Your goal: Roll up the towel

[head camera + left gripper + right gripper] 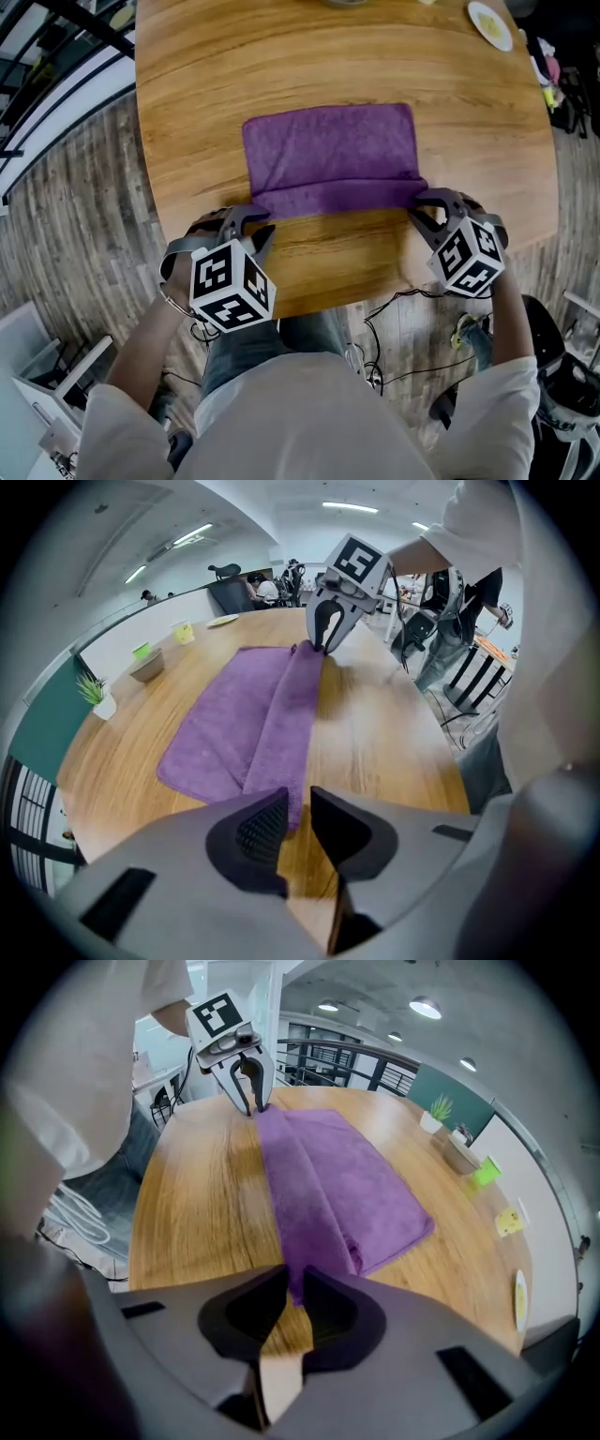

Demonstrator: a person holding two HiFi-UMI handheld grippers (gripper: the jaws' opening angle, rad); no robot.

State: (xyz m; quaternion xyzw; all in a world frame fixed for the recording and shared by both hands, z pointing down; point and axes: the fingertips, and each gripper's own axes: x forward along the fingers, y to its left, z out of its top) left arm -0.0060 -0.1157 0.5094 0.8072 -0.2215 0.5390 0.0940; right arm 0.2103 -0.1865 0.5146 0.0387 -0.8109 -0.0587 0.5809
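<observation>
A purple towel (328, 145) lies flat on the round wooden table (187, 112). Its near edge is turned over into a thicker band (337, 198) across the towel's width. My left gripper (262, 221) is at the band's left end, and in the left gripper view its jaws (298, 810) are closed on the towel's corner. My right gripper (418, 206) is at the band's right end, jaws (293, 1288) pinching that corner. Both point steeply down. Each gripper view looks along the band (286, 733) (300, 1194) to the other gripper (330, 635) (249, 1099).
The table's near edge runs just below both grippers, with bare wood between it and the towel. A white plate (489, 23) sits at the far right. A potted plant (97, 697), a bowl (148, 664) and a yellow item (183, 632) stand along the far rim. Cables (394, 319) lie on the floor.
</observation>
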